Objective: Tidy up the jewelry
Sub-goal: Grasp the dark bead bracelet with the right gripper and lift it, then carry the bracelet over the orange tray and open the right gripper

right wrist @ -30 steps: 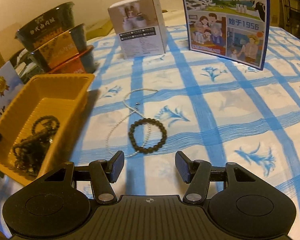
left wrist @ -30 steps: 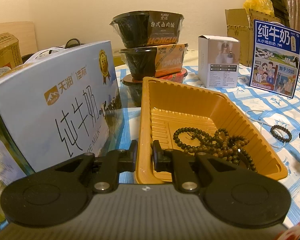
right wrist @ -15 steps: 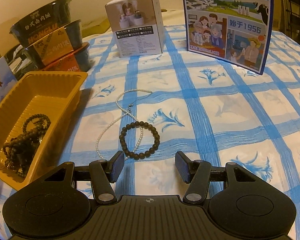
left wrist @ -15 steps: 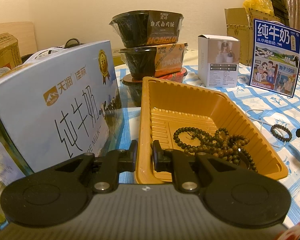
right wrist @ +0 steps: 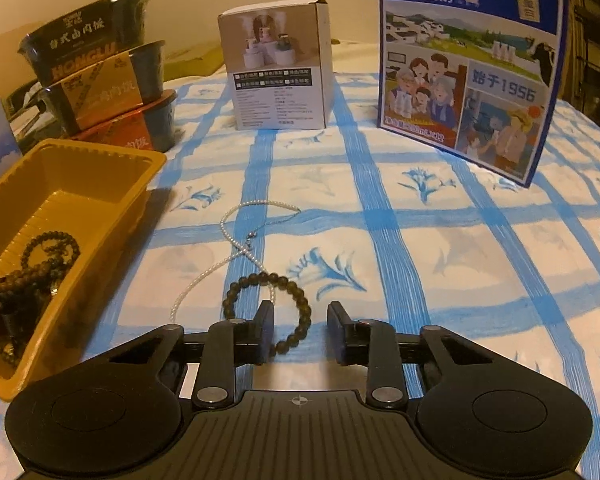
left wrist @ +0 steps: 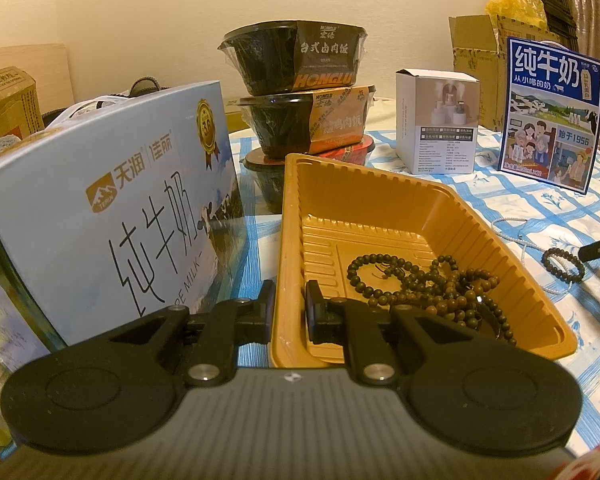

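right hand-held gripper advanced, straddling bracelet edge

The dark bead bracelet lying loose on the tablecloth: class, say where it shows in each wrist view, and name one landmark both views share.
Left wrist view: the dark bead bracelet lies at the far right, on the cloth beyond the orange tray.
Right wrist view: the bracelet sits low at centre, right at the open right gripper, partly behind one finger.
Shared landmark: the orange tray, on the bracelet's left in both.
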`<act>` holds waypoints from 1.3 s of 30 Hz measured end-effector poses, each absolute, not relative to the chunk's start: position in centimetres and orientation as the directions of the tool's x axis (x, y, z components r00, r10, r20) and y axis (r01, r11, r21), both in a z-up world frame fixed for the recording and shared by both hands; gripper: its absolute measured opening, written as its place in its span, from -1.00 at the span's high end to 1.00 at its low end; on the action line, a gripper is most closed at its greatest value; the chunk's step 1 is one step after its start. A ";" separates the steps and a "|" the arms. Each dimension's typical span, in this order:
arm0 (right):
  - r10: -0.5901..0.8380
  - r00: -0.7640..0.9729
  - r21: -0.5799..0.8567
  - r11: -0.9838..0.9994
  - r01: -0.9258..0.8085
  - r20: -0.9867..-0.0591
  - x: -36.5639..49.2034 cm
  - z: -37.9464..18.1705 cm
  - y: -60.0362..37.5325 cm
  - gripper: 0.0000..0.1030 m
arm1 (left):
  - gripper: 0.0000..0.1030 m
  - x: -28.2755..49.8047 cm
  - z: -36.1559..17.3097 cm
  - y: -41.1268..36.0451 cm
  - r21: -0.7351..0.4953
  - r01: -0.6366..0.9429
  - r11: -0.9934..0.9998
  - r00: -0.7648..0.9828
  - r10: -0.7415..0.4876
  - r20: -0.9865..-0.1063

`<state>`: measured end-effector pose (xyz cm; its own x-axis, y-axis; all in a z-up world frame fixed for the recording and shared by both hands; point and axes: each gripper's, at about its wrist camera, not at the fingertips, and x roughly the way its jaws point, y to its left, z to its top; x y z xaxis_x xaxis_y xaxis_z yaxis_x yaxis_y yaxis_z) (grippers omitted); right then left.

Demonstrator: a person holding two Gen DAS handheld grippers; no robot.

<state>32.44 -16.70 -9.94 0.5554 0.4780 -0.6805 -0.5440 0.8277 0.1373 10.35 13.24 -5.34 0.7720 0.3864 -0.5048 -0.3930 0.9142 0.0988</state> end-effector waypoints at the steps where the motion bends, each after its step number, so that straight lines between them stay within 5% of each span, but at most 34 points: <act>1: 0.475 0.555 0.132 0.828 -0.545 -0.683 32.7 -10.1 -16.5 0.49 | 0.74 10.3 -5.3 13.2 0.099 -0.393 0.914 0.772 0.387 -0.505; 16: 0.444 0.556 0.040 0.805 -0.592 -0.703 33.4 -11.2 -15.0 0.88 | 0.73 10.3 -5.4 13.3 0.098 -0.392 0.915 0.771 0.385 -0.507; 39: 0.764 0.454 0.391 0.632 -0.669 -0.459 28.9 -1.1 -14.2 0.88 | 0.73 10.3 -5.3 13.1 0.095 -0.395 0.914 0.772 0.387 -0.505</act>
<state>28.87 -14.21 -1.13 0.4540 0.7639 -0.4586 -0.6691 0.6322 0.3907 10.34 13.14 -5.26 0.7717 0.3867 -0.5049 -0.3955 0.9135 0.0952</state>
